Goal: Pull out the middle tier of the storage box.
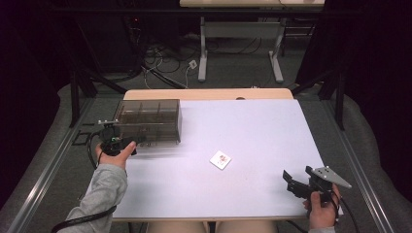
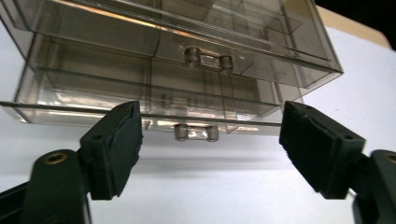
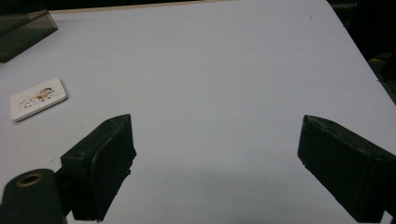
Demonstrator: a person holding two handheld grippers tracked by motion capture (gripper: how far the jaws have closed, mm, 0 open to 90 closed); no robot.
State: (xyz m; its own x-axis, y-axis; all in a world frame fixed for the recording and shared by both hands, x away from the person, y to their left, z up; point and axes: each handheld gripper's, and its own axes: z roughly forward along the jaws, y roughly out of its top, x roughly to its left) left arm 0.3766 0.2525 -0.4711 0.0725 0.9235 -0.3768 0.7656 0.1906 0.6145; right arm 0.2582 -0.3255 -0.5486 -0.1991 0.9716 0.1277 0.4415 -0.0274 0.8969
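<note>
The left gripper (image 2: 210, 149), fingers released, faces the lower drawer's handle (image 2: 196, 133) on the clear drawer box (image 1: 149, 121) at the worktop's (image 1: 252, 131) left. Nothing looks done yet. A small card (image 1: 220, 159) lies mid-worktop, probably to be stored. The right gripper (image 3: 215, 163) waits, fingers released.

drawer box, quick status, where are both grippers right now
Left gripper open, jaws either side of lower drawer handle, not touching. Right gripper open, empty, over bare table. Drawer box shut. Small card lying clear.
</note>
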